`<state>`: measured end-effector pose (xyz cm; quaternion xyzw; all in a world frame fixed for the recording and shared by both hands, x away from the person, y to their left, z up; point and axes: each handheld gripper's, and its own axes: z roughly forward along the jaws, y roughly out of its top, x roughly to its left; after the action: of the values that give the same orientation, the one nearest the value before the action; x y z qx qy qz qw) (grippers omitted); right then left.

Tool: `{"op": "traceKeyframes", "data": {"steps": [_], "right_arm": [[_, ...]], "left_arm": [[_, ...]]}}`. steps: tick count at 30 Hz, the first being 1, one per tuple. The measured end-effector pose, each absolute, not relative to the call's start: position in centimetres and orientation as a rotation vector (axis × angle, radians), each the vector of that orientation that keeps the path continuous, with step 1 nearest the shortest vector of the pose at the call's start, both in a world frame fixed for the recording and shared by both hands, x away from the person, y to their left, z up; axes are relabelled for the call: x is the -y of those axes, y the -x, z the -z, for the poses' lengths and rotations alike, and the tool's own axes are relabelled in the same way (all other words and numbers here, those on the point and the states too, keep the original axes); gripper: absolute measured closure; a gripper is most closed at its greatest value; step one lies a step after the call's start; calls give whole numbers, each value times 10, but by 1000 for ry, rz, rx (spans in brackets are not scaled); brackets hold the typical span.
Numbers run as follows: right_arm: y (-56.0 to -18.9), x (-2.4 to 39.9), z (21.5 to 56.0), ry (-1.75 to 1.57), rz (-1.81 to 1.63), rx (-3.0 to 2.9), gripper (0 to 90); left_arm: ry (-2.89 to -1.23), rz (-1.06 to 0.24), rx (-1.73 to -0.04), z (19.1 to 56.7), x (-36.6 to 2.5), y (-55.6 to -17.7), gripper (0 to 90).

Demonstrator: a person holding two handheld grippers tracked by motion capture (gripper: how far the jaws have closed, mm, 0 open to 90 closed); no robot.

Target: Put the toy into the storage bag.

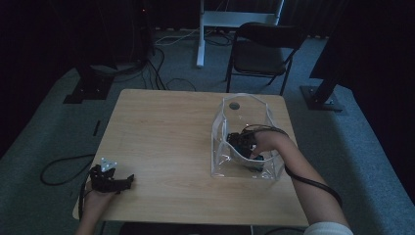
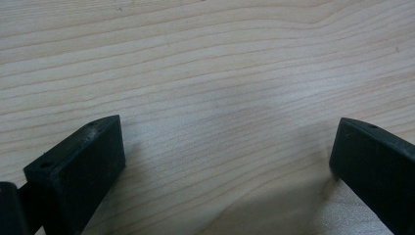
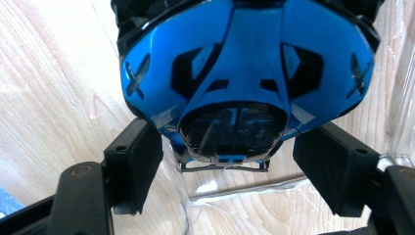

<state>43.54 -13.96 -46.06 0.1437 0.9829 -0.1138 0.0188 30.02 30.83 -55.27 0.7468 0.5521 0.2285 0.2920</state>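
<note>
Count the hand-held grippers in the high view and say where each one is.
2. The left hand-held gripper rests on the wooden table near its front left corner. The right hand-held gripper reaches inside the clear plastic box at the table's right side.

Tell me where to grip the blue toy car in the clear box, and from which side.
Grip the blue toy car across its narrow end, one jaw on each flank, coming in through the clear box's open top. The body widens beyond that end, and the right gripper already straddles it.

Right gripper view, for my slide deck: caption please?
Hand-held gripper jaws flank a blue toy car inside a clear plastic box on a wooden table.
</note>
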Motion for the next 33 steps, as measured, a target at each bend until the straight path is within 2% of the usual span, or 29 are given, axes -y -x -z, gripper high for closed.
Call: {"op": "traceKeyframes", "data": {"steps": [13,20,33], "right_arm": [[-437,141,463,-469,346,-3053,258],[-440,144,461,-521,337,-3061,191],[-439,147,455,-533,261,-3058,179]], "left_arm": [[-1990,-609,-1471,553,-308,-300,5],[-1991,-609,-1469,553,-308,-300,5],[-1992,-609,-1469,553,-308,-300,4]]}}
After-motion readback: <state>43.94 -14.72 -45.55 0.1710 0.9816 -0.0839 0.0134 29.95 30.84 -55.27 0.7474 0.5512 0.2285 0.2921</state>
